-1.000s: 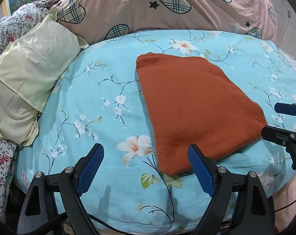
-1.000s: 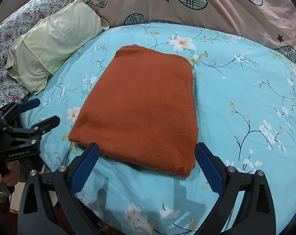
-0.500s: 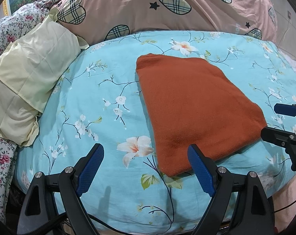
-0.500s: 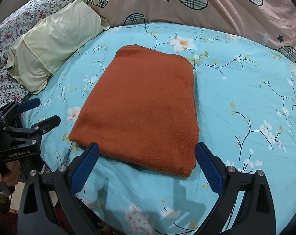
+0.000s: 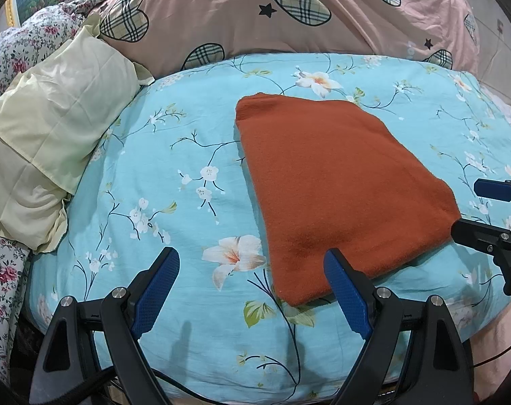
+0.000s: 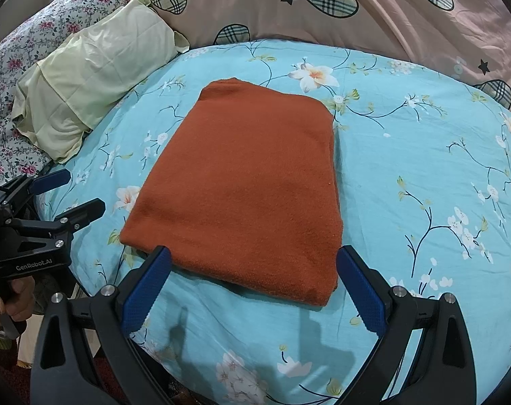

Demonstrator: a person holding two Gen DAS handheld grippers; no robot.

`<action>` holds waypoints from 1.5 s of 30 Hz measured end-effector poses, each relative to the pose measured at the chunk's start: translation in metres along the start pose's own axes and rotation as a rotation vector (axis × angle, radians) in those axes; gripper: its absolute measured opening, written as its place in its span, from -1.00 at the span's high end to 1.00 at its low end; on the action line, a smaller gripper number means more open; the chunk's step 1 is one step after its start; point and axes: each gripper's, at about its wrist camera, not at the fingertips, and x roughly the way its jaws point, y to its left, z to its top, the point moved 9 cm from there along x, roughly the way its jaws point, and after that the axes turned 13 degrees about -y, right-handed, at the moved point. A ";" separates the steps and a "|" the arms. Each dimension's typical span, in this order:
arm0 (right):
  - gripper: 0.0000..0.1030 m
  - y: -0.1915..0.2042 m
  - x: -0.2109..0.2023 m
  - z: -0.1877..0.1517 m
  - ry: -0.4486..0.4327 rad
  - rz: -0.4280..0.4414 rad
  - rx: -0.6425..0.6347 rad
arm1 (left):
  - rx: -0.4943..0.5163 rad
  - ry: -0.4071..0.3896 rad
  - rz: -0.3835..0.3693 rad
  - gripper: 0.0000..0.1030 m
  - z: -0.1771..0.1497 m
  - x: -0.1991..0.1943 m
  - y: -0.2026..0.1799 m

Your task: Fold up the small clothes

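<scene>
The folded rust-orange knit garment (image 6: 241,189) looks fuzzy and matt. The blue floral cotton bedsheet (image 6: 407,168) is smooth. The blue gripper pads (image 6: 147,290) are textured rubber.

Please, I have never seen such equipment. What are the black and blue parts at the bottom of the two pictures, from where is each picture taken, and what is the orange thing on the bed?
There is no robot here. A person holds one hand tool in each hand, and each tool ends in a two-finger claw with blue pads. A small camera on each tool looks forward along its fingers.

One picture comes from the left claw, the other from the right claw. Each claw also shows at the edge of the other picture. Both are open and hold nothing.

The orange thing is a folded cloth, lying flat on a light blue flowered bedsheet. To the left lies a pale yellow pillow; behind it, a pink quilt with checked hearts.
</scene>
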 end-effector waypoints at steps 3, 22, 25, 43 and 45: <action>-0.90 0.000 0.000 0.000 -0.001 -0.001 0.001 | 0.001 0.000 0.000 -0.71 0.000 0.000 0.000; -0.90 -0.001 0.000 0.001 -0.002 -0.001 0.001 | 0.003 -0.002 -0.004 -0.71 0.004 0.001 -0.002; -0.90 -0.003 0.001 0.002 -0.003 0.000 0.002 | 0.006 -0.001 -0.006 -0.71 0.006 0.003 -0.002; -0.90 -0.029 0.027 0.018 -0.001 -0.007 0.036 | -0.052 -0.012 -0.031 -0.71 0.023 0.031 0.003; -0.90 -0.028 0.030 0.019 -0.001 0.000 0.037 | -0.050 -0.012 -0.031 -0.71 0.024 0.033 0.003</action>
